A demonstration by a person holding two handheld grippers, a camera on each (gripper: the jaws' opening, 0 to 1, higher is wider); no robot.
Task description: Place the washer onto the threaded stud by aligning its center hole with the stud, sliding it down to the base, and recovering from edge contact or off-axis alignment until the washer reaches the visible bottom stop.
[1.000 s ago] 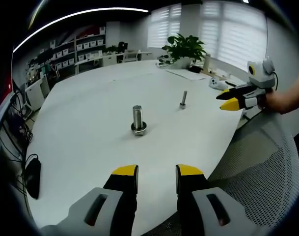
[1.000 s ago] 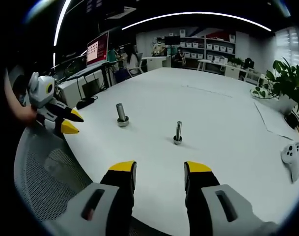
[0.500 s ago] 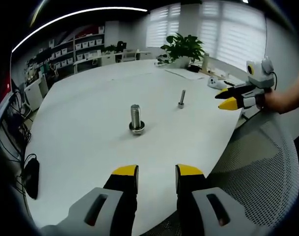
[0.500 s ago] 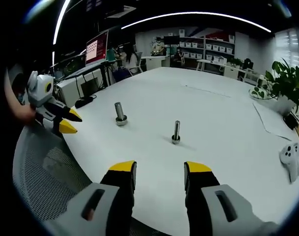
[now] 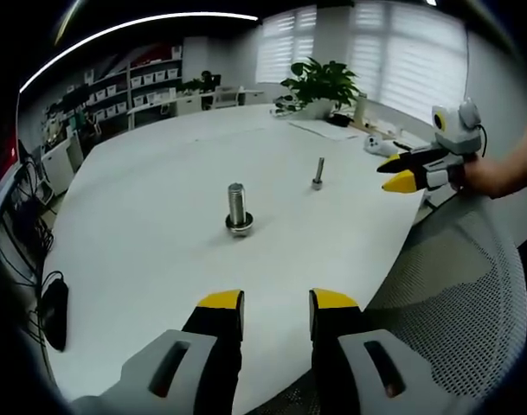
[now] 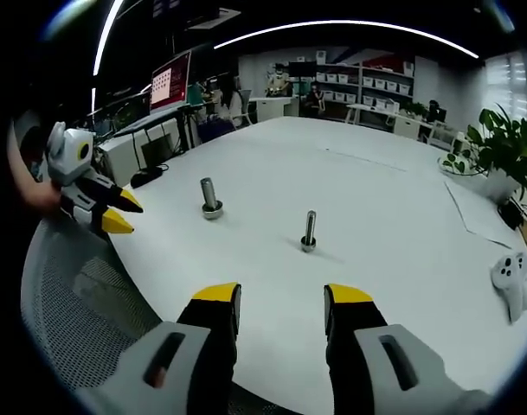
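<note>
- Ahead of the left gripper point(image 5: 276, 300), well beyond its yellow fingertips point(image 5: 221, 299), a thick threaded stud point(image 5: 238, 207) stands upright on the white table point(image 5: 159, 173), a washer point(image 5: 239, 228) ringing its base.
- Ahead of the right gripper point(image 6: 280, 294) stands a thinner stud point(image 6: 309, 231).
- Both grippers hover level over the mesh chair point(image 5: 471, 294) at the table's edge.
- Each gripper's jaws are parted and empty.

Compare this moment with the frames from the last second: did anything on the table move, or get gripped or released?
Nothing visibly changed beyond slight camera drift. The thick bolt with its washer and the thin bolt stand where they were on the white table. The left gripper and right gripper stay open, empty, back from the edge.
</note>
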